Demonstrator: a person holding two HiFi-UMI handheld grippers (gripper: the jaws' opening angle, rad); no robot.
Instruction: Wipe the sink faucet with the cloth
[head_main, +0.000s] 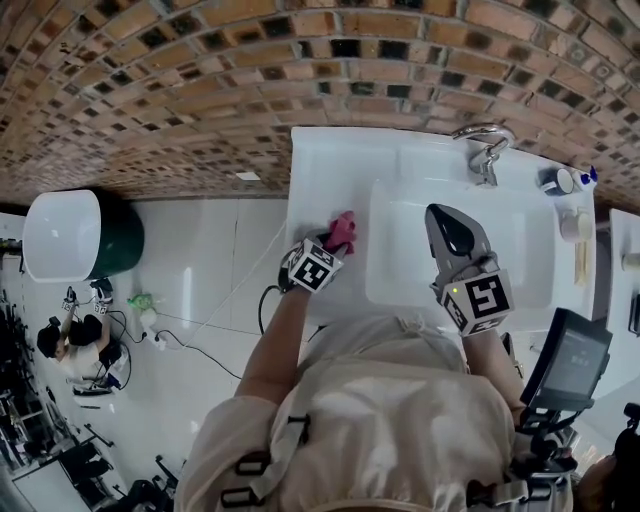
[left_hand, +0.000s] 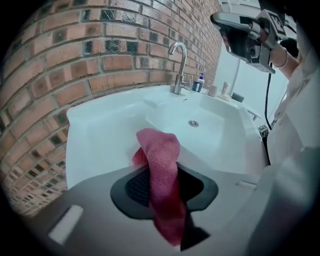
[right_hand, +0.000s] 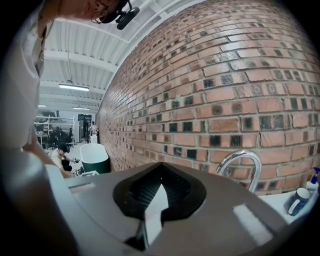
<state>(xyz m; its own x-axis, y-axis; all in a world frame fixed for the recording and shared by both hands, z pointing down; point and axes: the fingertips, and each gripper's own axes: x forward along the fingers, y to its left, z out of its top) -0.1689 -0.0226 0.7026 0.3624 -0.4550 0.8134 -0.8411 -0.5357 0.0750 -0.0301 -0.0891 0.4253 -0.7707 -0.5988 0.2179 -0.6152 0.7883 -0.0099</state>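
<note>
A pink cloth (head_main: 343, 230) (left_hand: 162, 160) lies pinched between the pads of my left gripper (head_main: 335, 243) (left_hand: 160, 172), which is shut on it over the left ledge of the white sink (head_main: 330, 180) (left_hand: 100, 130). The cloth's free end stands up past the jaw tips. The chrome faucet (head_main: 483, 140) (left_hand: 179, 62) (right_hand: 242, 162) rises at the back rim of the basin, by the brick wall. My right gripper (head_main: 447, 218) (right_hand: 160, 167) hovers above the basin's right half, jaws together and nothing between them, well short of the faucet.
A spray bottle and cups (head_main: 567, 180) (right_hand: 301, 199) stand on the ledge right of the faucet. A white and green tub (head_main: 75, 235) stands on the floor at left, and a person (head_main: 70, 335) crouches near it. A dark screen (head_main: 572, 360) sits at lower right.
</note>
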